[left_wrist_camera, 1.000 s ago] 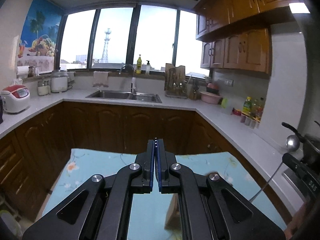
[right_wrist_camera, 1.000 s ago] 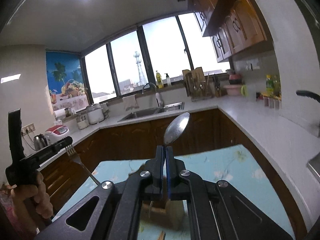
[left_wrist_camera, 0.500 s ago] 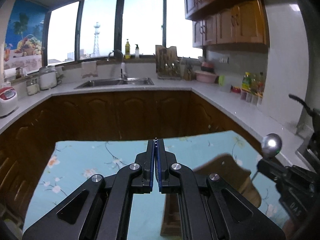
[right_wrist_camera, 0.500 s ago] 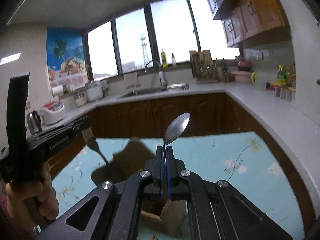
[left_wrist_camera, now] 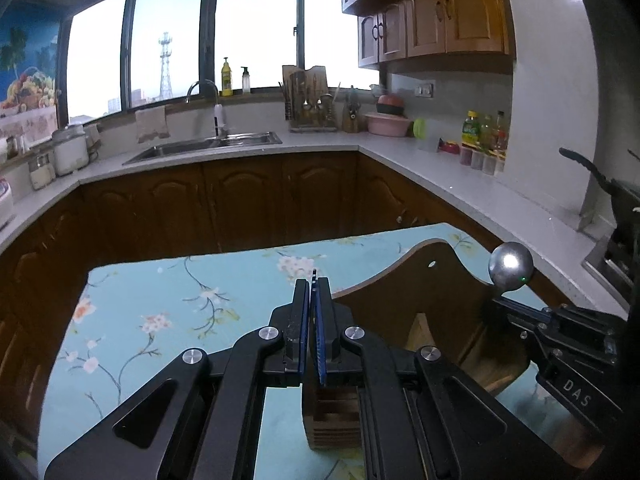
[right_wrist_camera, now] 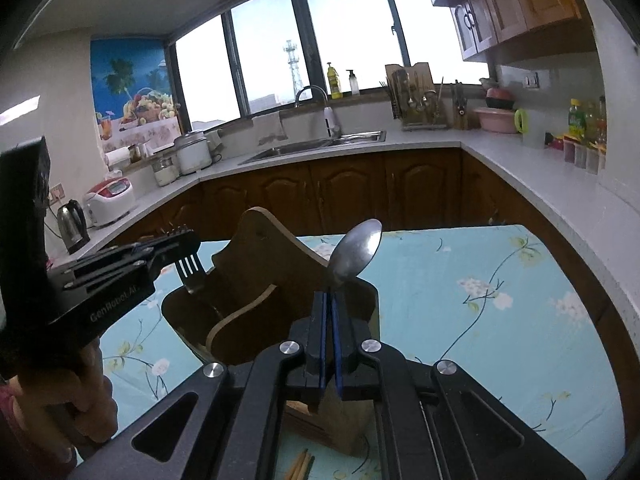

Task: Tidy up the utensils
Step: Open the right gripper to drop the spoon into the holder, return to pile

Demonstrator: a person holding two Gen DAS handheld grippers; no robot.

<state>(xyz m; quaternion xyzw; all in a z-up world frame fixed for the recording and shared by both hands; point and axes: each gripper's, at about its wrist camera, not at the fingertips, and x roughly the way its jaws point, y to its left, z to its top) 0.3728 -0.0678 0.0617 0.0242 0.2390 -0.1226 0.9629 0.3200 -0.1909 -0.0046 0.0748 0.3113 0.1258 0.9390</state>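
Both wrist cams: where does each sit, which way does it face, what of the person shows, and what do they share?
Left wrist: on the left gripper, facing forward and down over the floral table to the sink counter; shows its shut fingers and, at right, the right gripper with the spoon.
Right wrist: on the right gripper, same heading; shows the left gripper, its fork and the hand holding it.
Shared: the wooden utensil holder, table, sink, windows.

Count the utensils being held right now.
2: a spoon clamped in the right gripper, and a fork in the left gripper, over the wooden holder.
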